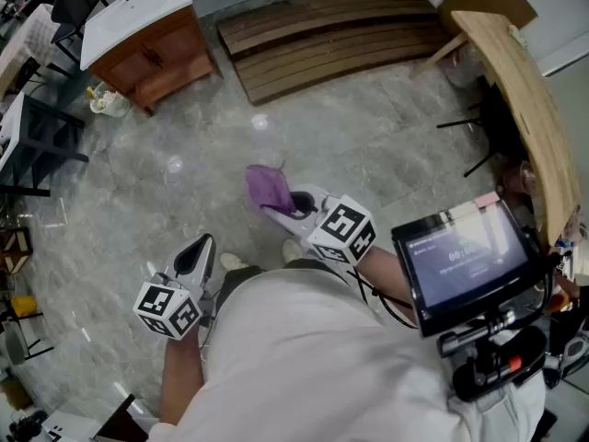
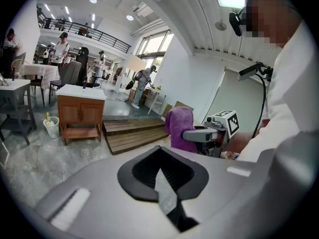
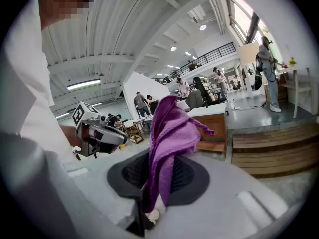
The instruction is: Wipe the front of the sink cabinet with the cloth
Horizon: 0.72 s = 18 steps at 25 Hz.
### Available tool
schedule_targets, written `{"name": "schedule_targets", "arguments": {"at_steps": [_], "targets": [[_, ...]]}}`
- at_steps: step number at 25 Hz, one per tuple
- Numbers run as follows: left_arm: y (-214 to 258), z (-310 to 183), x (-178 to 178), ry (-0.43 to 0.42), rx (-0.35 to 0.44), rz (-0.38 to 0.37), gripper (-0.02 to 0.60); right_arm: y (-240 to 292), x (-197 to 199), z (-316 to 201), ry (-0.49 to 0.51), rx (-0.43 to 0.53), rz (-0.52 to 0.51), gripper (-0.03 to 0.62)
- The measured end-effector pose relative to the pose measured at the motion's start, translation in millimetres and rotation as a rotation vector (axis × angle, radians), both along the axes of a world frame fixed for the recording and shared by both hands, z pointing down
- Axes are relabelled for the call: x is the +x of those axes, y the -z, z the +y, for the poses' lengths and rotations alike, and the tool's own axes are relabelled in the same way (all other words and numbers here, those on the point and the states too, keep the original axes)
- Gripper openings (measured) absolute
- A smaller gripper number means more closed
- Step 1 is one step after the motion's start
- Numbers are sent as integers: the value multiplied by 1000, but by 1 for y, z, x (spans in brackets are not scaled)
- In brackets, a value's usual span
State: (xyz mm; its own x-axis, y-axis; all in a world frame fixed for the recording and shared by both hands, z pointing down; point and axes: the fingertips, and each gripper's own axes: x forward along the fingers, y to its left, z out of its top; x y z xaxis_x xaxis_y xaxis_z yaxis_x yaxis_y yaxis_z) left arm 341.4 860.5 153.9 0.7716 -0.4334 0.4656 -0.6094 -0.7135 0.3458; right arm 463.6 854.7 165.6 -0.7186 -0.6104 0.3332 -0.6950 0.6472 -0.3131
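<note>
Head view: we're on a grey marbled stone floor (image 1: 368,145), polished enough to throw a couple of glare spots.
Writing: honestly nothing we can read. The screen (image 1: 465,258) mounted by our chest glows with small text, way too tiny to make out. The marker cubes (image 1: 343,228) carry only black-and-white square patterns.
Right gripper (image 3: 158,180): smooth grey plastic body with black ribbed pads, and the jaws are clamped on the lower end of the cloth.
Cloth (image 1: 266,189): purple, knit-looking and floppy. The cloth is bunched into soft folds and sticks out past the right gripper, out over the floor and not touching any furniture.
Left gripper (image 2: 160,169): same grey plastic and black pads. We see the jaws brought together with nothing between them. The left gripper is held nearer to us and left of the other one.
Sink cabinet (image 1: 152,49): far left, well apart from both grippers. The sink cabinet is reddish-brown wood with two panelled doors, an open shelf underneath and a flat white top.
Bucket (image 1: 109,102): small, white and round, on the floor just beside the cabinet.
Platform (image 1: 340,35): low, made of long brown wooden slats, far side, right of the cabinet.
Counter (image 1: 520,90): pale wood with a curved edge, along our right.
</note>
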Motion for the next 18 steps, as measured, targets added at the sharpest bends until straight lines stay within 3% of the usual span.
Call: {"name": "schedule_targets", "arguments": {"at_steps": [11,18], "targets": [[-6,-35,-23,30,22,-9,6,-19,-20,-30,51,-33,17,83],[-31,-133,-90,-42,6,31,6,-44,-68,-126,-65,-94,28,83]]}}
